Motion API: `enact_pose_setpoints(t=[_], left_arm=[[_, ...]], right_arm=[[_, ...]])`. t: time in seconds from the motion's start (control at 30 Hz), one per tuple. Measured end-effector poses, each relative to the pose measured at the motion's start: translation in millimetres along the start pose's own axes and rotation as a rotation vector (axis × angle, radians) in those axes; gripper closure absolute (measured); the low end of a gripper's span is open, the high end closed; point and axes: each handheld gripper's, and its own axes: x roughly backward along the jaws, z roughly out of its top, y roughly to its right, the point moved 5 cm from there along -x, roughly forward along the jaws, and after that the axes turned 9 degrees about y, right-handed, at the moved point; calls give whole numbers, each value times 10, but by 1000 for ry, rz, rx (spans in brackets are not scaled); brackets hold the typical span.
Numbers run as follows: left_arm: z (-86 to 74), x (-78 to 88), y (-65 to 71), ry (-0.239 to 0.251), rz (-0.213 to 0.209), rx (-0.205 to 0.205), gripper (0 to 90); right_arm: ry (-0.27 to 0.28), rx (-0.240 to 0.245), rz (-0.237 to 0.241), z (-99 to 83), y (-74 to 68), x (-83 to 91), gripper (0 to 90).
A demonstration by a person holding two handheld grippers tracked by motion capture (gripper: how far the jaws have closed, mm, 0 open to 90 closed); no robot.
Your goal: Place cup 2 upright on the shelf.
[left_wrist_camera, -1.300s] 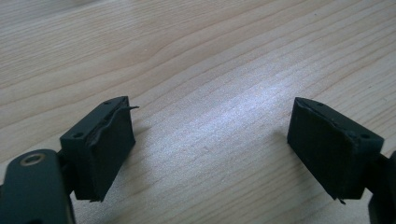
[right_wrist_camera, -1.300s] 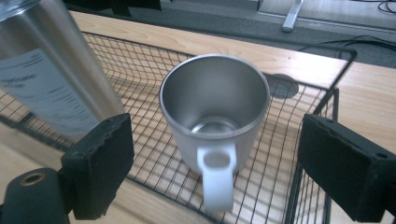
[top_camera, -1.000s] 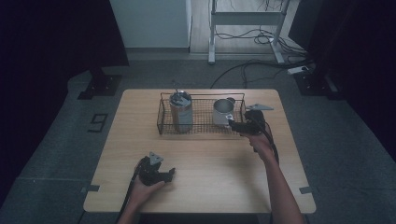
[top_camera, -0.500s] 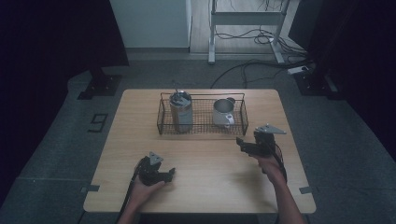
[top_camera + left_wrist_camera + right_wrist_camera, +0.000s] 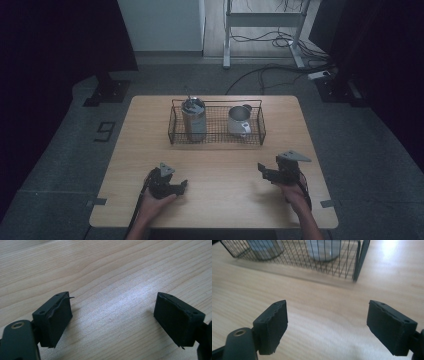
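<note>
Between right fingers (image 5: 273, 326), just drawn slightly closer yet released and wide apart, nothing but bare counter (image 5: 225, 170). Left fingers (image 5: 56, 320) likewise spread, empty, low over wood. Farther off, mug (image 5: 239, 120) upright inside basket (image 5: 220, 142), beside tumbler (image 5: 194, 120).

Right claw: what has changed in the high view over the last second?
The right claw has drawn back from the right end of the basket, beside the mug, toward the near edge of the table. Its jaws narrowed slightly, with nothing between them. The left claw, mug, tumbler and basket stayed put.
</note>
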Motion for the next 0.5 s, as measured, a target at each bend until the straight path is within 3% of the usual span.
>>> enact_pose_setpoints(t=[0.17, 0.5], left_arm=[[0, 0, 0, 0, 0, 0, 147], [0, 0, 0, 0, 0, 0, 148]], right_arm=[[-21, -5, -6, -132, 29, -4, 169], [-15, 0, -16, -146, 44, -7, 170]])
